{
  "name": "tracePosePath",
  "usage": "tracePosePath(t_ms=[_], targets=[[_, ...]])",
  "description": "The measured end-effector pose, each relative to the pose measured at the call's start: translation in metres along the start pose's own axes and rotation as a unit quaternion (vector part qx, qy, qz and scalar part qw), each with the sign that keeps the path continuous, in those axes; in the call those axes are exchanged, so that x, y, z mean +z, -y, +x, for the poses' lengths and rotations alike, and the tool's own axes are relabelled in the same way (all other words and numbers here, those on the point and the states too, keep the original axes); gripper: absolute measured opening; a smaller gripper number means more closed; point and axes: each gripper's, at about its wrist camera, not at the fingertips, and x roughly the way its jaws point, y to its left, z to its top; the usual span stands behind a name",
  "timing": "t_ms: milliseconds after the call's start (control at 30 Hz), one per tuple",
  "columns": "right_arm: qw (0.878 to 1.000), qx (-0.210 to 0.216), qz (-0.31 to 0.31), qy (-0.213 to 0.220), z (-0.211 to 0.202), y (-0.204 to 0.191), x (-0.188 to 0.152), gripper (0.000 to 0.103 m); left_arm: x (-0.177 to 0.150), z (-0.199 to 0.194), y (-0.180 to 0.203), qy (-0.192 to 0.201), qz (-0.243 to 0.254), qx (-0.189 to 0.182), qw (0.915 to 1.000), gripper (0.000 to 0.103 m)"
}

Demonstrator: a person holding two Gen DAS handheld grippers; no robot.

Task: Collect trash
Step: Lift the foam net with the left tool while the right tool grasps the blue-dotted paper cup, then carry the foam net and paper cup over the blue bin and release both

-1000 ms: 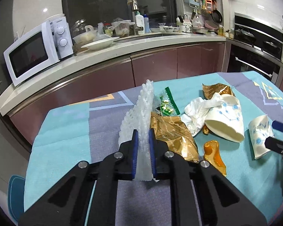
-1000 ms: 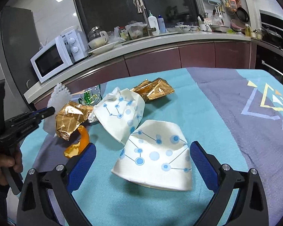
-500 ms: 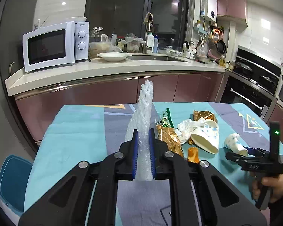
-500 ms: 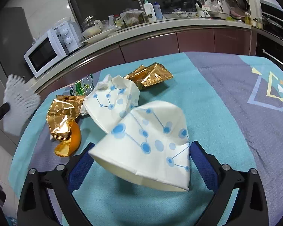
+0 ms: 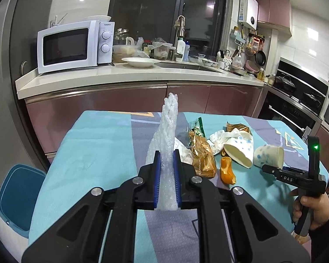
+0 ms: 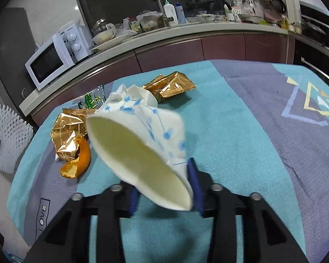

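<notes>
Over the table (image 5: 94, 144), the left gripper (image 5: 167, 179) pinches foam netting (image 5: 167, 131); the right gripper (image 6: 164, 188), just closing, squashes a paper cup (image 6: 140, 144), which should lift gently to avoid slipping.

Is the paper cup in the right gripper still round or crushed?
Crushed: the paper cup has its rim flattened between the right gripper's just-closing jaws.

table (image 5: 103, 144), gold wrappers (image 5: 202, 155), paper cup (image 5: 239, 151)

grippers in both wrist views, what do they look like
Both are black plastic. The left gripper and right gripper have blue ridged pads and silver round bolts. In the left view the right one shows "DAS" lettering, a green light and a dark sleeve behind it.
</notes>
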Motion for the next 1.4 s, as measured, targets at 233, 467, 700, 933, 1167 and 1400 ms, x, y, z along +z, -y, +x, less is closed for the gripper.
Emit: tracePosePath(t_ms=[233,467,700,933,1167,1400], targets=[[1.0,0.006,-0.01,0.024,-0.014,-0.002,-0.003,0.022,-0.009,-0.007,-0.005,-0.004,-0.005,0.001,1.0,0.012],[0.997,0.035,-0.015,0.071,-0.052,-0.012,0.003,0.02,-0.008,-0.031,-0.017,0.015,-0.016,0.004,0.9997,0.012],[0.989,0.096,-0.048,0.103,-0.087,-0.05,0.009,0.019,-0.011,-0.08,-0.037,0.047,-0.041,0.02,0.9978,0.012],[0.973,0.181,-0.1,0.104,-0.097,-0.115,0.01,0.019,-0.022,-0.131,-0.072,0.078,-0.062,0.06,0.9932,0.012],[0.949,0.272,-0.144,0.07,-0.074,-0.205,0.014,0.019,-0.029,-0.181,-0.132,0.104,-0.094,0.132,0.9814,0.012],[0.919,0.341,-0.195,0.019,-0.04,-0.312,0.012,0.019,-0.039,-0.208,-0.21,0.096,-0.127,0.192,0.9683,0.012]])
